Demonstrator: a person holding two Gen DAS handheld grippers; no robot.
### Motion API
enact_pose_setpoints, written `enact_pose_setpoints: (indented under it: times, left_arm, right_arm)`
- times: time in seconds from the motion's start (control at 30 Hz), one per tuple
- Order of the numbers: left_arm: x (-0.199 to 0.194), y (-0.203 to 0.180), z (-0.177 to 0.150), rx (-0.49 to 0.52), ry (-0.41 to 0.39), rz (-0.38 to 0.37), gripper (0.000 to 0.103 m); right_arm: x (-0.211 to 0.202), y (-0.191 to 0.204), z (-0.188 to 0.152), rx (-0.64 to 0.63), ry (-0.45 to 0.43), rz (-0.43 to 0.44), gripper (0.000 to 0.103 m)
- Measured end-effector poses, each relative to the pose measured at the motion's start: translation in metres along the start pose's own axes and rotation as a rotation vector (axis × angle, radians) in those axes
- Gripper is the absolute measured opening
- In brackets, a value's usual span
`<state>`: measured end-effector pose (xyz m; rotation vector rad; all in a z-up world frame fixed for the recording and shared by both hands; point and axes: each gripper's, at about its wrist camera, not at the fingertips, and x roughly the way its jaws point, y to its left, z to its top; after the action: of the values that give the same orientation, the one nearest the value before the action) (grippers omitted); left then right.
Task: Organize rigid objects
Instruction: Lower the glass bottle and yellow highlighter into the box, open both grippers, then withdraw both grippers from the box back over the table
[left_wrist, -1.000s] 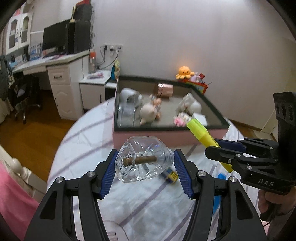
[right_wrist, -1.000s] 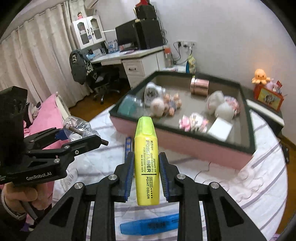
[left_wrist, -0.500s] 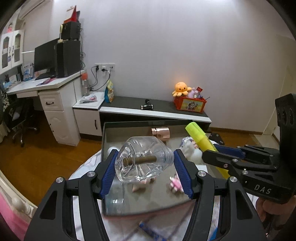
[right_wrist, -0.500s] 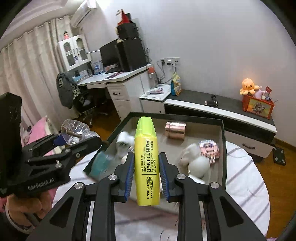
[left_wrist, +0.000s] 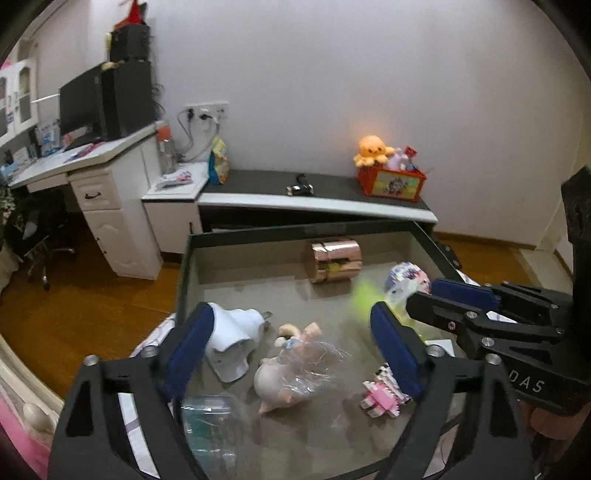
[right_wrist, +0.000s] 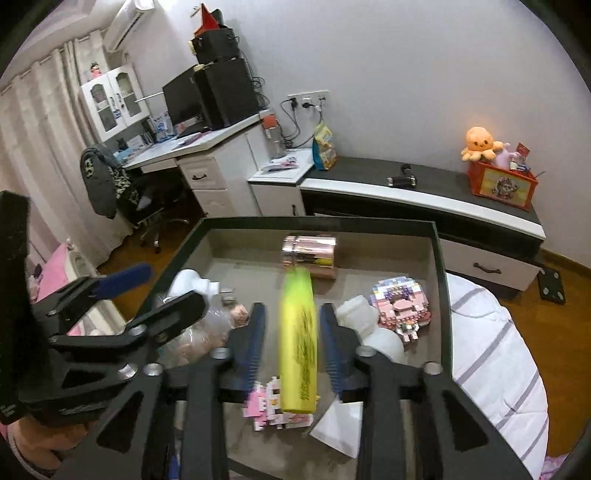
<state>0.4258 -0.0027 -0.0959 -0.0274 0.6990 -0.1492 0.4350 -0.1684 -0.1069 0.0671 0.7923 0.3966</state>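
Note:
Both grippers hang over a dark-rimmed box (left_wrist: 303, 230) with a grey floor. My left gripper (left_wrist: 291, 343) is opening, its blue pads far apart. The clear plastic bottle (left_wrist: 306, 365) is a blur below them, free of both pads, over a pink pig figurine (left_wrist: 271, 386). My right gripper (right_wrist: 293, 345) is opening too. The yellow highlighter (right_wrist: 299, 343) is smeared between its pads, with a gap on each side. It hangs over pink block figures (right_wrist: 273, 410). The right gripper (left_wrist: 432, 301) also shows at the right of the left wrist view, and the left gripper (right_wrist: 159, 291) at the left of the right wrist view.
In the box (right_wrist: 317, 220) lie a rose-gold cylinder (left_wrist: 334, 260), a white plug adapter (left_wrist: 232, 339), a teal clear case (left_wrist: 207, 417), a white card (right_wrist: 340, 424) and block figures (right_wrist: 400, 302). A striped bedspread (right_wrist: 495, 369) lies to the right. A desk and a low cabinet stand behind.
Both grippers have moved forward until they are over the box. Their jaws have opened. The bottle and the highlighter have left the pads and are dropping.

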Motion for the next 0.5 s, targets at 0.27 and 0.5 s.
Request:
enact_pose_setpoints:
  times: [0.27, 0.5]
  left_arm:
    - [-0.041, 0.016, -0.014, -0.034, -0.060, 0.011, 0.102]
    - [-0.083, 0.016, -0.033, -0.029, -0.089, -0.004, 0.102]
  right_arm:
    - [-0.028, -0.008, -0.016, 0.080, -0.035, -0.065, 0.103]
    - [-0.070, 0.003, -0.036, 0.105, -0.089, -0.058, 0.103]
